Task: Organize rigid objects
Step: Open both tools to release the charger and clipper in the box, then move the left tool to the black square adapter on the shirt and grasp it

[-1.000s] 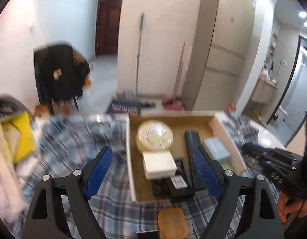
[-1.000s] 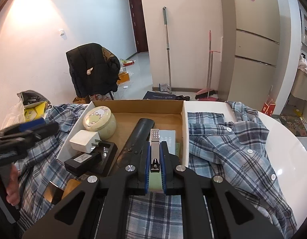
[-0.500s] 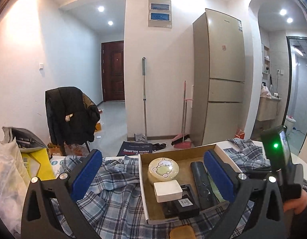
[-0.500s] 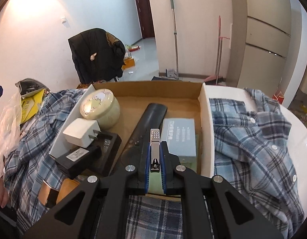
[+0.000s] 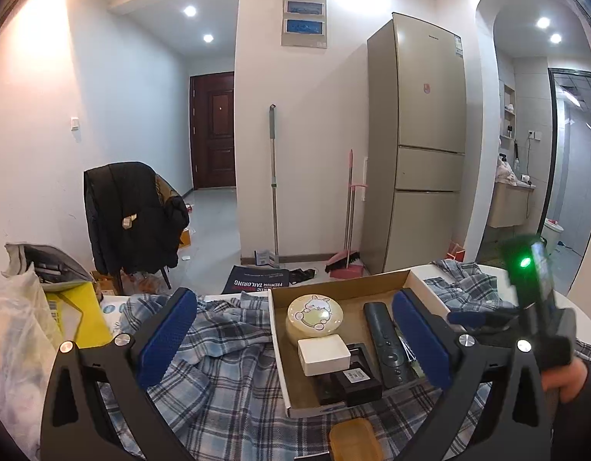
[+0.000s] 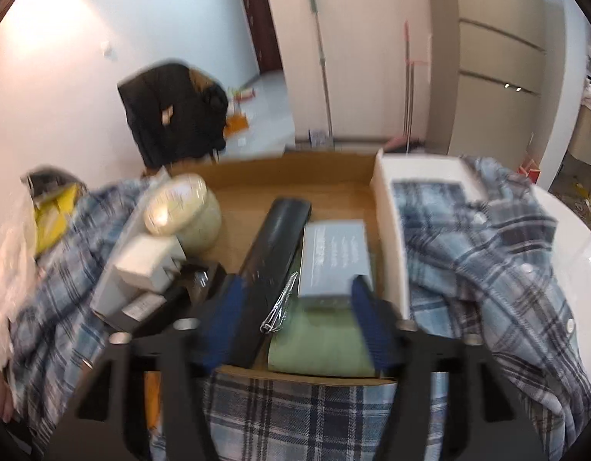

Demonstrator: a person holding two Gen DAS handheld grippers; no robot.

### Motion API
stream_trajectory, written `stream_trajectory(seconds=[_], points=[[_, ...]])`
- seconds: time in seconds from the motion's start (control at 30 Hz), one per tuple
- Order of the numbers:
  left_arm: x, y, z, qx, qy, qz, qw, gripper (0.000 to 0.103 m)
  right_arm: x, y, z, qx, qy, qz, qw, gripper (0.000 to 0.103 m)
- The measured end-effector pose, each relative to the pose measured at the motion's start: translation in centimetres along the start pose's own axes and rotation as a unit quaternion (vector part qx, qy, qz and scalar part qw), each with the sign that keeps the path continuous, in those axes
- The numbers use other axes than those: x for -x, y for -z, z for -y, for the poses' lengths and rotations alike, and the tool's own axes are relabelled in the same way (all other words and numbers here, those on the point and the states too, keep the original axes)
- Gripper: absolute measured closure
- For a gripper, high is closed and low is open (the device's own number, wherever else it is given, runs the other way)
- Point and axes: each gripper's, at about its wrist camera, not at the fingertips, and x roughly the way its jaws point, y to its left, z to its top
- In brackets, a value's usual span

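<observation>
Right gripper (image 6: pixel 295 309) jaws have just been opening: clamped on the metal nail clipper (image 6: pixel 282 307) half a second ago, now apart, pads no longer on it. The clipper lies in the cardboard box (image 6: pixel 280 169) between the jaws, resting against the right edge of the black remote (image 6: pixel 274 246), just left of the grey-blue box (image 6: pixel 333 257) and the green pad (image 6: pixel 318 342). Right-wrist view is motion-blurred, so whether it sits flat or tilted on the remote can't be told. Read: the drop is done, clipper delivered. Left gripper (image 5: pixel 295 340) jaws are wide apart with nothing between them; they opened further within the last second, and the view has lifted from the box toward the room. Also in the box: round cream tin (image 5: pixel 314 317) far left, white adapter (image 5: pixel 324 353) near it, black charger block (image 5: pixel 353 380) nearer still. An orange block (image 5: pixel 351 440) sits outside on the plaid shirt (image 5: pixel 226 365) covering the tabletop, near the box's near edge, likely the next pick for the left side.
</observation>
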Motion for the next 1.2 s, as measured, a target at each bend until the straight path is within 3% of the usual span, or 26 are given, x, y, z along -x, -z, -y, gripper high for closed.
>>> stream_trajectory(seconds=[0.23, 0.4, 0.57, 0.8, 1.03, 1.2], points=[[3.2, -0.6, 0.1, 0.000, 0.004, 0.020, 0.9998, 0.000, 6.6, -0.5, -0.6, 0.022, -0.003, 0.056, 0.998, 0.041], [6.0, -0.9, 0.4, -0.002, 0.008, 0.038, 0.9992, 0.000, 10.8, 0.5, -1.0, 0.037, -0.003, 0.098, 0.995, 0.023], [7.0, -0.1, 0.4, -0.004, 0.004, 0.023, 0.9997, 0.000, 13.3, 2.1, -1.5, 0.045, 0.019, 0.126, 0.991, 0.009], [7.7, 2.1, -0.1, 0.009, 0.007, -0.008, 0.9999, 0.000, 13.9, 4.3, -1.2, 0.026, -0.007, 0.100, 0.995, 0.009], [8.0, 4.0, 0.0, 0.019, 0.014, -0.025, 0.9994, 0.000, 13.4, 5.6, -1.1, 0.037, 0.011, 0.099, 0.994, 0.009], [5.6, 5.4, 0.1, 0.021, 0.029, -0.076, 0.9964, 0.000, 12.5, 5.9, -0.9, 0.033, 0.008, 0.089, 0.995, 0.009]])
